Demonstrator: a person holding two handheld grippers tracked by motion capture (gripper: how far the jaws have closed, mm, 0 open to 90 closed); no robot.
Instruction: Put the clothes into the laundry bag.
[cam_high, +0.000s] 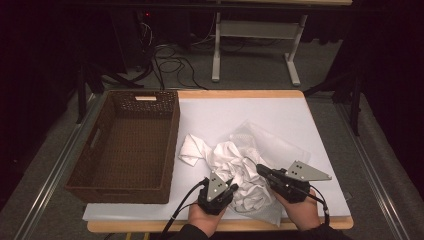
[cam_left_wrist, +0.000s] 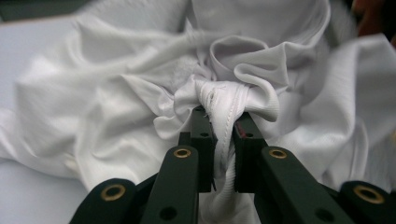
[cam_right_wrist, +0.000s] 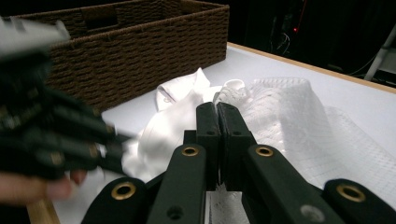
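A crumpled white garment (cam_high: 225, 155) lies on the white table cover, partly inside a see-through mesh bag (cam_high: 272, 142). My left gripper (cam_high: 229, 182) comes in from the near edge and is shut on a bunched fold of the garment (cam_left_wrist: 140, 93); in the left gripper view (cam_left_wrist: 222, 116) a seamed edge is pinched between the jaws. My right gripper (cam_high: 261, 169) points left at the pile. In its own view (cam_right_wrist: 217, 107) the jaws are pressed together, with thin mesh of the bag (cam_right_wrist: 299, 121) caught low between them. The garment (cam_right_wrist: 173, 121) lies just past them.
A dark brown wicker basket (cam_high: 172, 130) stands open on the left of the table, its wall (cam_right_wrist: 140, 46) close behind the garment. Bare white cover (cam_high: 240, 110) stretches beyond the pile. The near table edge (cam_high: 150, 226) runs under the person's hands.
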